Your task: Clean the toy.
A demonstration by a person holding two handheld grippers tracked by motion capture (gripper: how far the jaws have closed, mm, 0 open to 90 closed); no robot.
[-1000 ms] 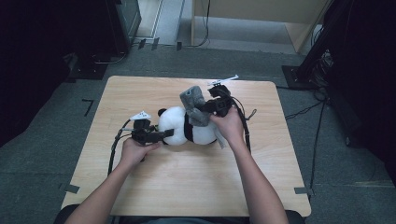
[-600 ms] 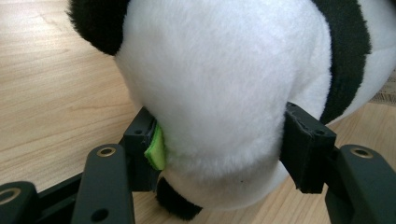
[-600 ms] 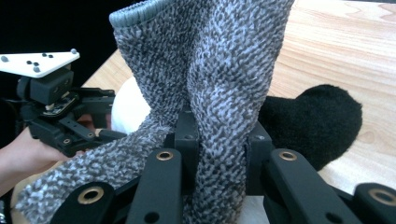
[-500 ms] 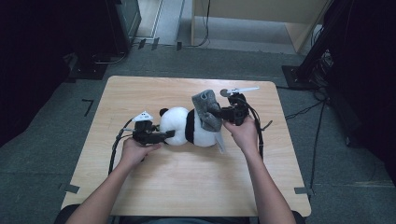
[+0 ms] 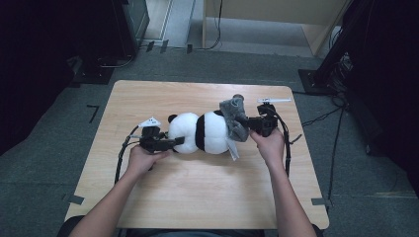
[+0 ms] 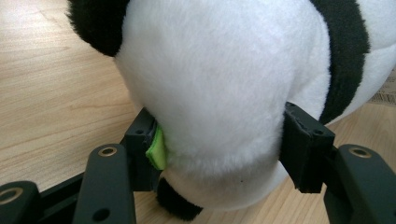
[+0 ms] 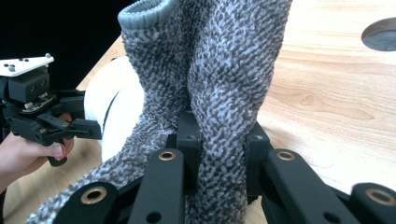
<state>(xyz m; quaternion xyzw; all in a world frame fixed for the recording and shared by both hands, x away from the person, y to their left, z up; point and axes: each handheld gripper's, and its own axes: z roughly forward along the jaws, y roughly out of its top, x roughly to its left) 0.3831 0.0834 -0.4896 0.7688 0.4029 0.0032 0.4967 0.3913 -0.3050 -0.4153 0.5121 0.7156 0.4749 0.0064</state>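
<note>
While my left hand-held gripper (image 6: 219, 140) squeezes the plush panda (image 5: 202, 132), soft and light, its head dents under the jaws. My right hand-held gripper (image 7: 219, 140) is clamped tight on the limp grey knit sock (image 7: 224, 70), best held by a bunched fold.

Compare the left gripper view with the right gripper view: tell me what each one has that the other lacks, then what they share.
Left gripper view alone: the left gripper clamped on the panda's white head, a black ear, a green pad at one jaw.
Right gripper view alone: the right gripper pinching the grey knitted garment, a hand, a round hole in the table.
Both: the plush panda and the wooden tabletop.
</note>
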